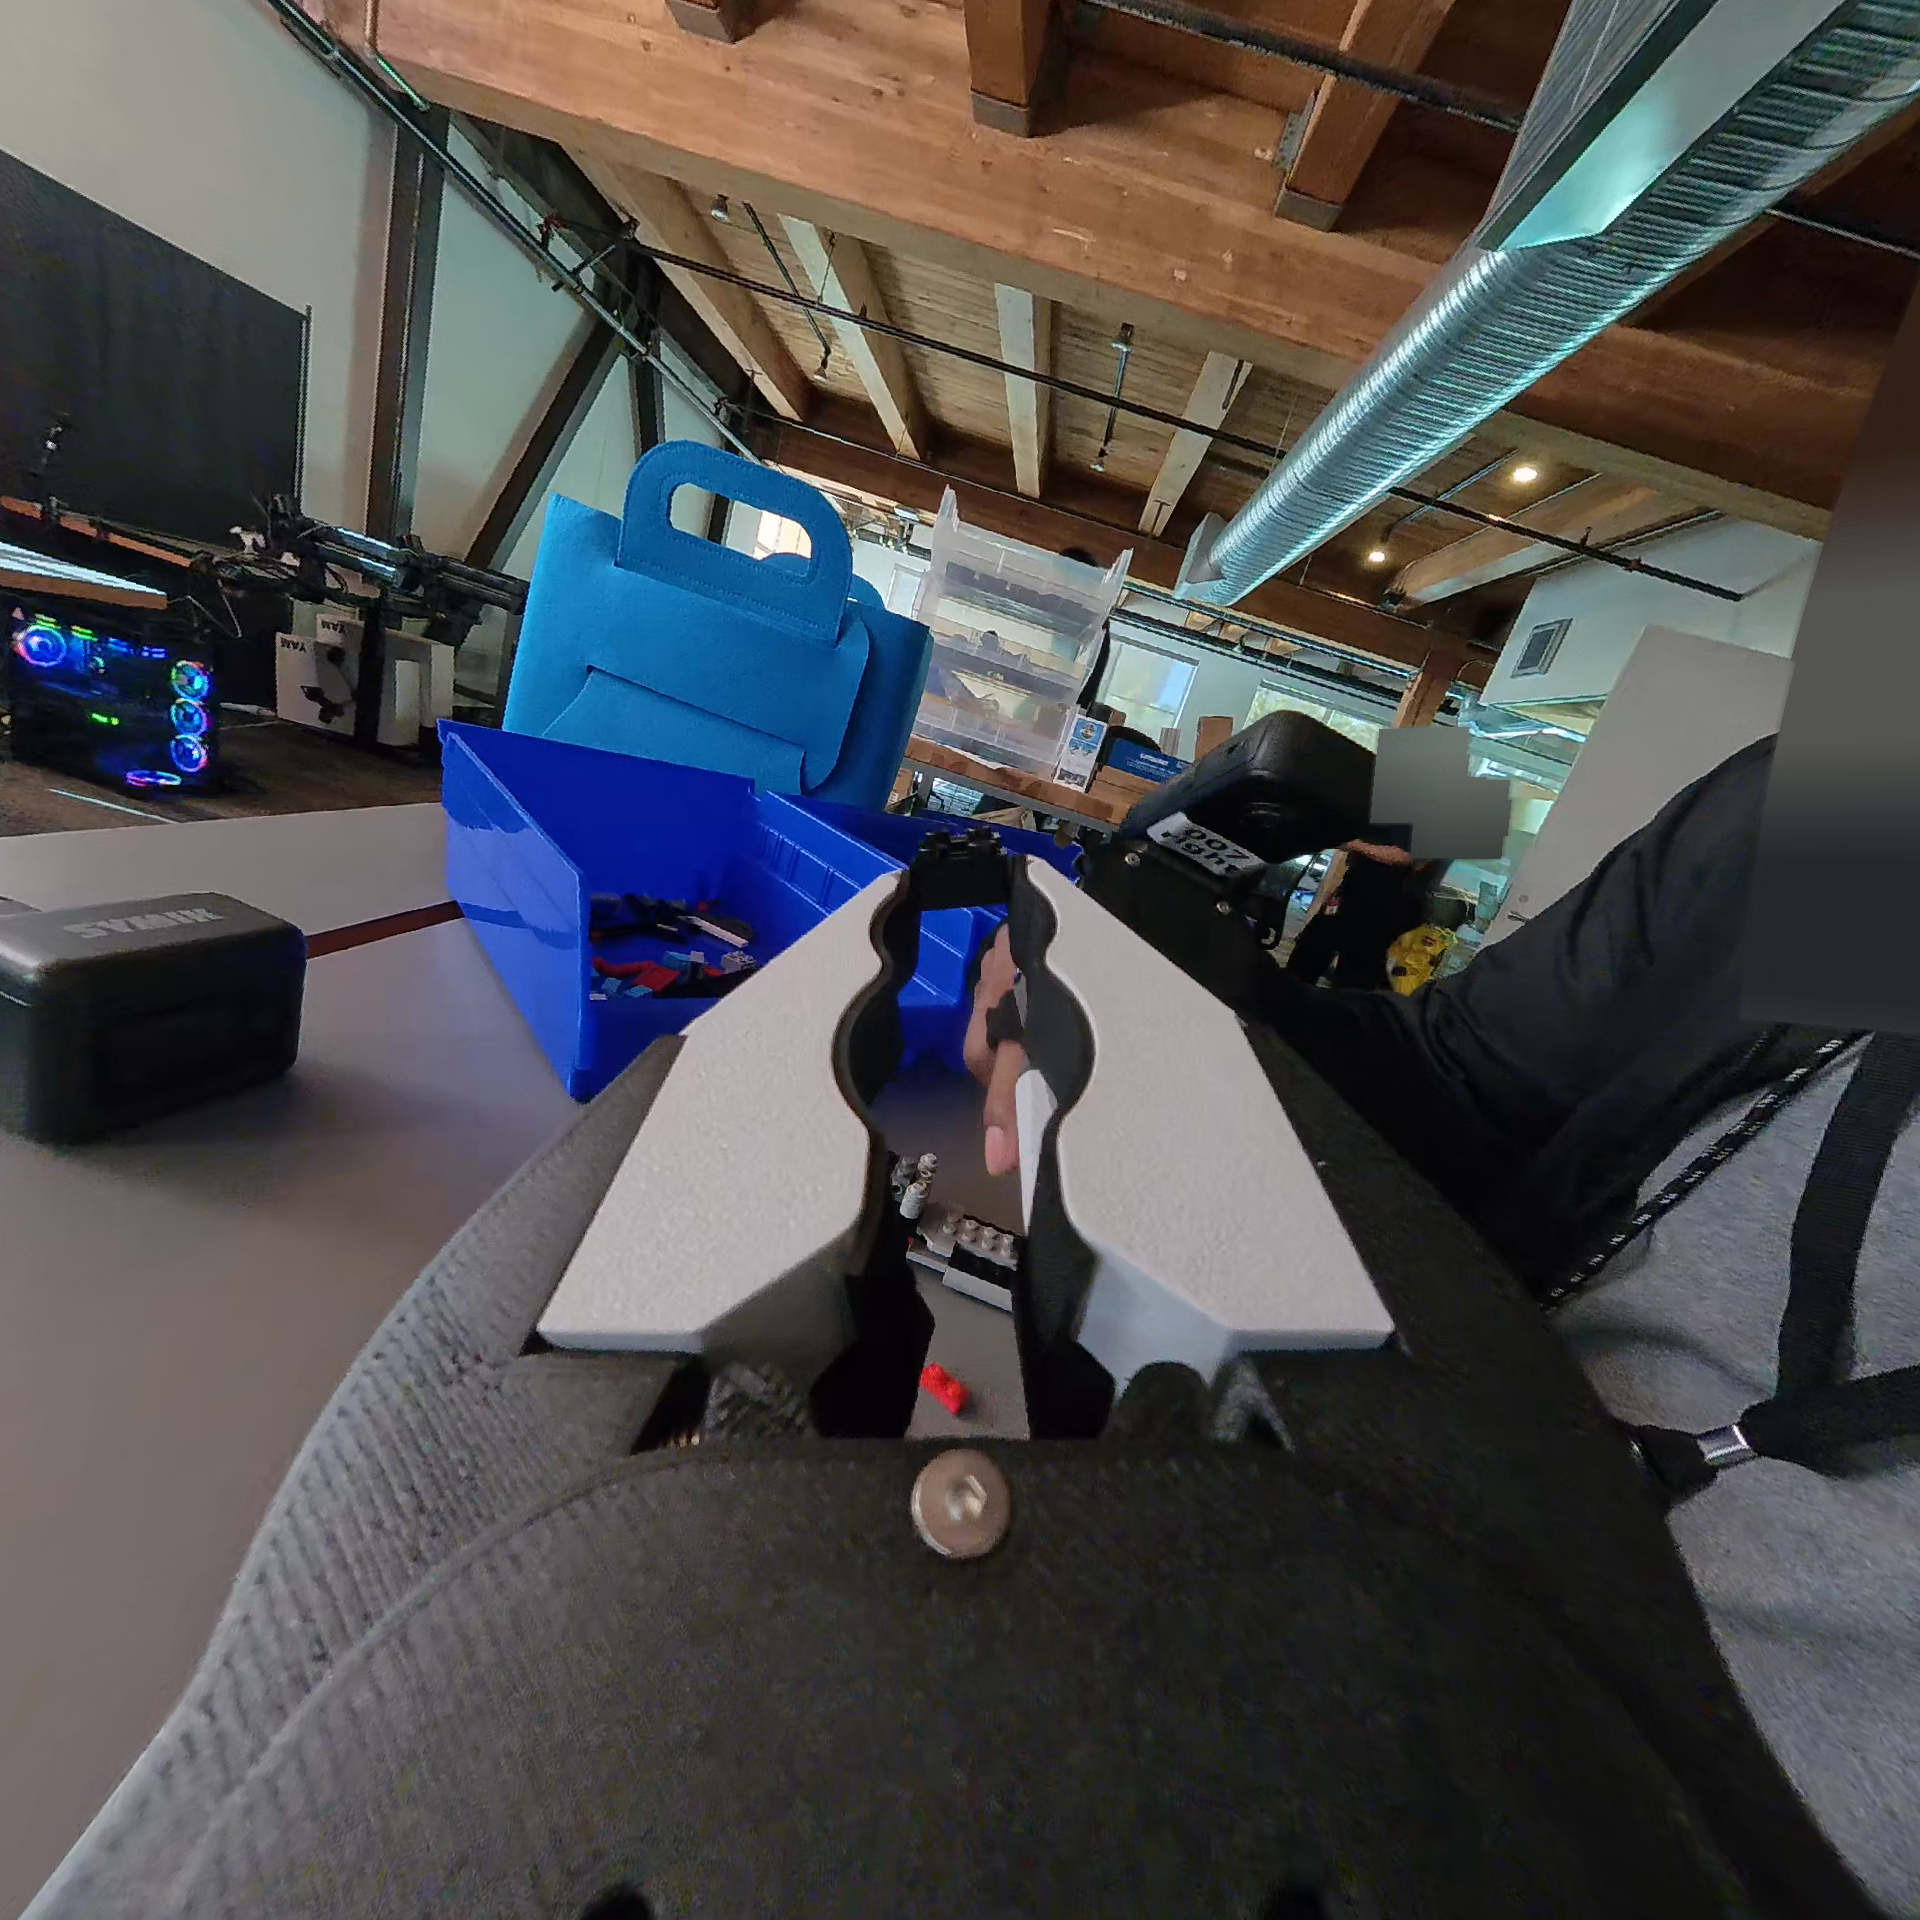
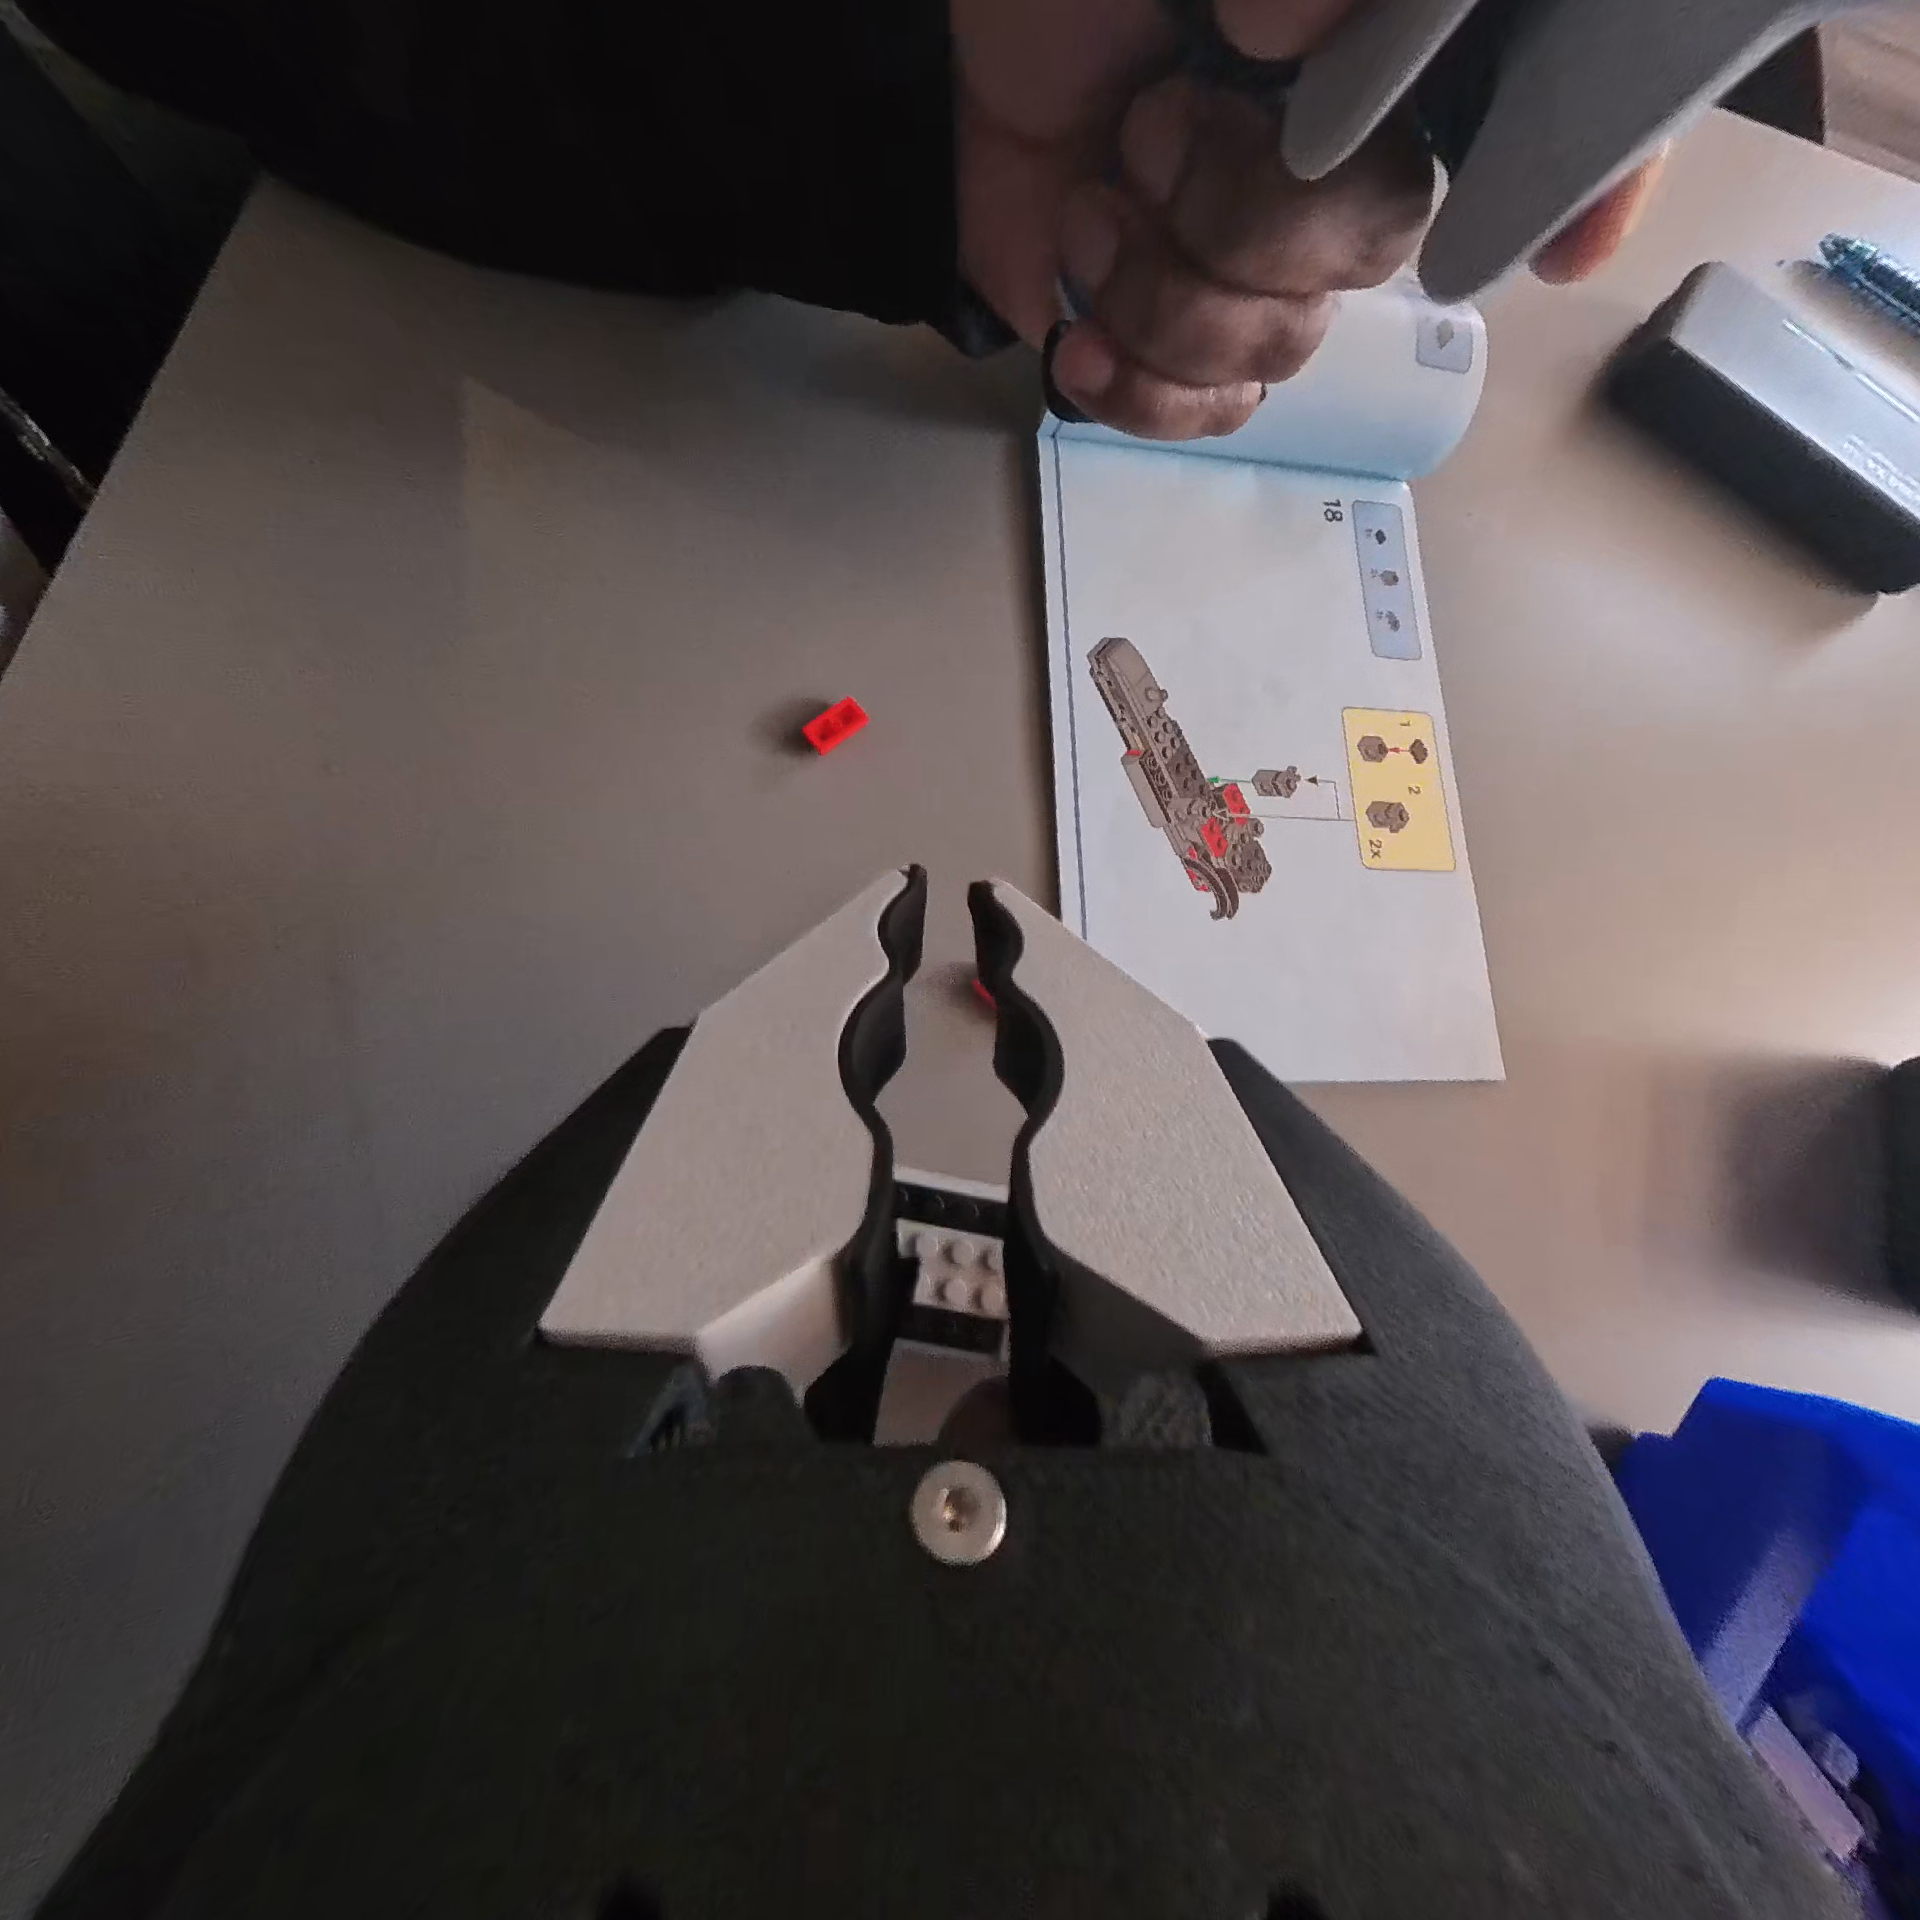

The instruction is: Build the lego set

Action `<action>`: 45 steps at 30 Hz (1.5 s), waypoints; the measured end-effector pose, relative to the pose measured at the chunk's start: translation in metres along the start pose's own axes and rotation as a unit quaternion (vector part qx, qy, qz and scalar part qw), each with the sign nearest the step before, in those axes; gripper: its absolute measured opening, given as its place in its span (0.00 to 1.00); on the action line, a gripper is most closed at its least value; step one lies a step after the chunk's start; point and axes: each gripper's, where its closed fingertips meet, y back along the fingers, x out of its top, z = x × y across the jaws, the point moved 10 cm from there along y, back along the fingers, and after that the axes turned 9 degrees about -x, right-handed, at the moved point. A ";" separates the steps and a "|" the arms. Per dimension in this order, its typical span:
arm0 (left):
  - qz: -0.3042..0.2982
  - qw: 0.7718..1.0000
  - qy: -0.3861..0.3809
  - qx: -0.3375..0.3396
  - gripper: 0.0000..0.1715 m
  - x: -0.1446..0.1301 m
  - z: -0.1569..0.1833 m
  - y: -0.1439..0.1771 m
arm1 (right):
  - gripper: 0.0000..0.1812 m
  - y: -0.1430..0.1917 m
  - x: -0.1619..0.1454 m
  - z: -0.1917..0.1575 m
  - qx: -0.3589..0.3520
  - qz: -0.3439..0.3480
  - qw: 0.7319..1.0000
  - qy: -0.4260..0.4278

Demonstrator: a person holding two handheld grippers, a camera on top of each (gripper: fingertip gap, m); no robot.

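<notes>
the left gripper [image 1: 961,883] pinches a small black lego piece [image 1: 961,868] at its tips, raised above the table by the blue parts bin [image 1: 540,883]. the right gripper [image 2: 945,883] hovers empty, jaws slightly apart, over the grey-and-black partial build [image 2: 951,1273], near a red plate [image 2: 834,723] and the open instruction booklet [image 2: 1247,935]. likely next: seat the black piece on the build, studs aligned.

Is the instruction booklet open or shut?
Open. The booklet lies flat on the table showing a build-step page, with its far pages curled over.
</notes>
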 end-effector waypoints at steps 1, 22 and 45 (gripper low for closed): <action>0.000 1.000 0.000 0.000 0.10 0.000 0.000 0.000 | 0.05 0.002 -0.002 0.001 -0.001 -0.005 1.000 -0.001; -0.018 1.000 -0.020 0.004 0.10 -0.002 0.002 -0.003 | 0.13 -0.029 -0.019 0.004 -0.044 -0.143 0.985 -0.087; -0.020 0.999 -0.044 0.011 0.10 -0.006 0.005 -0.005 | 0.10 -0.003 -0.015 0.003 -0.078 -0.012 0.995 -0.064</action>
